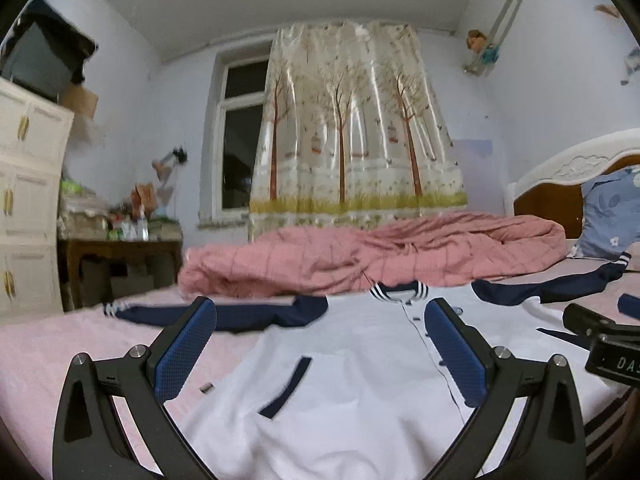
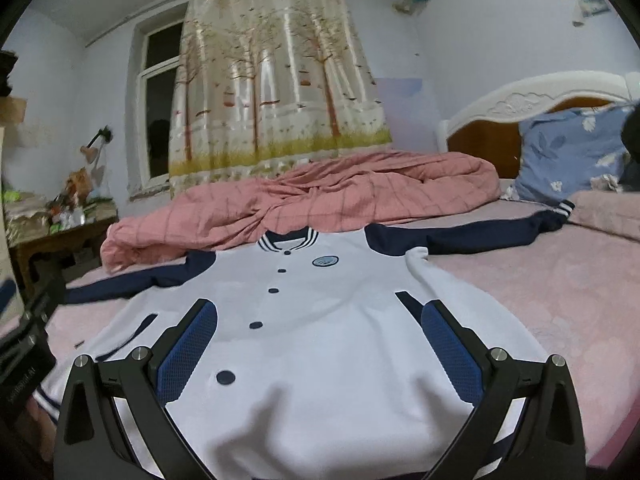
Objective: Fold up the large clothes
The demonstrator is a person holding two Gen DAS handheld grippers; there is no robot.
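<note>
A white jacket (image 2: 312, 320) with navy sleeves, navy buttons and a striped collar lies flat and face up on the pink bed sheet (image 2: 560, 292), both sleeves spread outward. My right gripper (image 2: 320, 312) hovers open over the jacket's lower front, nothing between its blue pads. In the left wrist view the same jacket (image 1: 352, 344) lies below my left gripper (image 1: 320, 312), which is open over the jacket's left half near a navy pocket trim (image 1: 286, 386). The right gripper's body (image 1: 608, 344) shows at the right edge there.
A crumpled pink checked quilt (image 2: 320, 204) lies across the bed beyond the collar. A blue floral pillow (image 2: 572, 152) leans on the white headboard (image 2: 520, 100). A cluttered wooden table (image 1: 120, 244) and a white cabinet (image 1: 28, 200) stand left of the bed, a curtained window behind.
</note>
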